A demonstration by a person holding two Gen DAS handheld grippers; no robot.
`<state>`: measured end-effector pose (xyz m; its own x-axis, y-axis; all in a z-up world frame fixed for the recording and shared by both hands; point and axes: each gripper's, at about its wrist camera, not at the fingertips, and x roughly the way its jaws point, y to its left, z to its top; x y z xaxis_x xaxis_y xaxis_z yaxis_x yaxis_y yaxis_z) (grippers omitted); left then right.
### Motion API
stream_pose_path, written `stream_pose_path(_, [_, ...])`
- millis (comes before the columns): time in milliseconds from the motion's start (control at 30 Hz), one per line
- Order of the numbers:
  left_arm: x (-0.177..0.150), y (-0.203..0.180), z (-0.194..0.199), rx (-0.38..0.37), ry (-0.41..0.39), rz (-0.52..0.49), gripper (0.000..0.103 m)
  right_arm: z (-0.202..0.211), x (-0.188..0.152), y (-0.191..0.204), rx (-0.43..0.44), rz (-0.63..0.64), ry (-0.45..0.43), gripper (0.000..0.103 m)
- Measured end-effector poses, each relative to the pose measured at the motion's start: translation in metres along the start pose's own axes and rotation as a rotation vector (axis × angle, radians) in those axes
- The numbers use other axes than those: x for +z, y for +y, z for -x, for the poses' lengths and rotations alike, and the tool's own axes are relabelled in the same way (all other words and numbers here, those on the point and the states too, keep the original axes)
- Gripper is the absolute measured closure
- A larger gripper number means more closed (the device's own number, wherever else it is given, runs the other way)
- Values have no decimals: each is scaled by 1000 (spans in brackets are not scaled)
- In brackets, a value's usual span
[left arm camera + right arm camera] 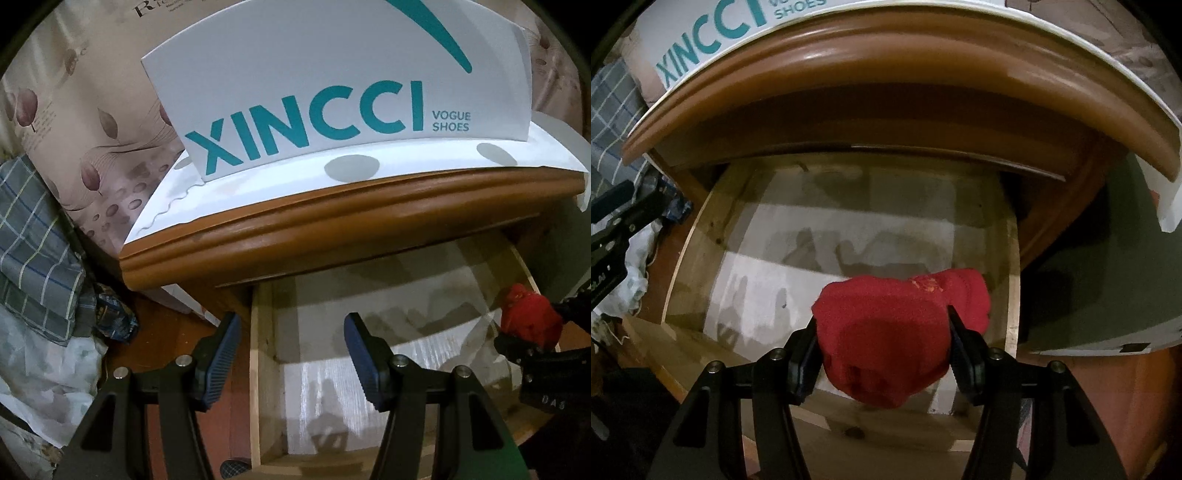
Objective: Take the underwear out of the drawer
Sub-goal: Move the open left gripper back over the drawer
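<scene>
The red underwear [886, 343] is a bunched bundle pinched between the blue pads of my right gripper [882, 321], which is shut on it. The bundle hangs over the right front part of the open pale-wood drawer [1012, 277], above its white-lined floor. In the left wrist view the same red underwear [528, 317] shows at the right edge in the black right gripper [517, 332]. My left gripper [291, 354] stands open with nothing between its fingers, over the left wall of the drawer [258, 369]. The left gripper's black body [613, 221] appears at the left edge of the right wrist view.
The nightstand's brown moulded top edge [332, 229] overhangs the drawer. A white XINCCI shoe box [332, 92] stands on its paper-covered top. A checked cloth [33, 240] and a plastic bag [37, 369] lie to the left. A grey-green surface [1108, 277] borders the right.
</scene>
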<state>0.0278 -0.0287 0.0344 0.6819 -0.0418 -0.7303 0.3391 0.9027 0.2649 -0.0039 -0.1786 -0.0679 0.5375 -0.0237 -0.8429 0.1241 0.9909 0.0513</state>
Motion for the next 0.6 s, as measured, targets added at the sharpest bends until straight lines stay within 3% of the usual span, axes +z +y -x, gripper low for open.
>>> stream_pose_path(233, [4, 5, 2, -25, -4, 14, 43, 12, 0, 5, -42, 6, 2, 46])
stream_pose_path(600, [9, 26, 8, -57, 4, 95, 43, 63, 17, 20, -26, 40, -39, 46])
